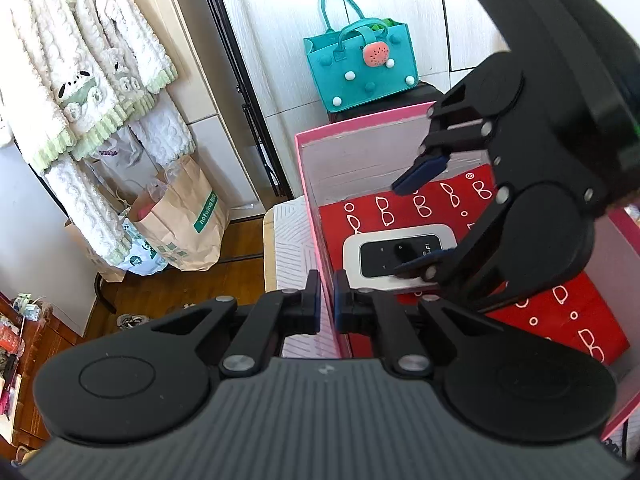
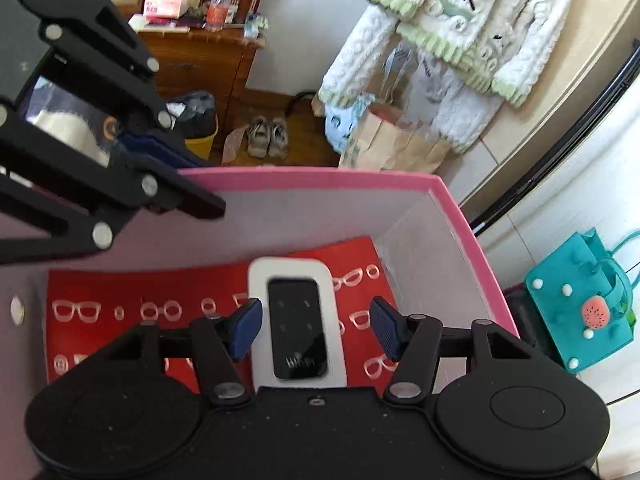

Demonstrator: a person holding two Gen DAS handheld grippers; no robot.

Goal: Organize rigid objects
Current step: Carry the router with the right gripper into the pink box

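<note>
A white pocket Wi-Fi device with a black screen (image 1: 394, 258) (image 2: 297, 322) lies flat on a red glasses-patterned box (image 1: 424, 204) (image 2: 160, 280) inside a pink box (image 1: 316, 216) (image 2: 464, 232). My right gripper (image 2: 316, 328) (image 1: 420, 224) is open inside the box, its blue pads (image 2: 248, 326) either side of the device and apart from it. My left gripper (image 1: 327, 306) (image 2: 160, 148) is shut on the pink box's side wall, one pad on each side.
A teal felt bag (image 1: 360, 64) (image 2: 584, 316) stands behind the box. Paper bags (image 1: 188, 224) and hanging fleece clothes (image 1: 80, 80) are to the left. A wooden cabinet (image 2: 200, 60), shoes (image 2: 266, 136) and a yellow bin (image 2: 202, 136) sit on the floor.
</note>
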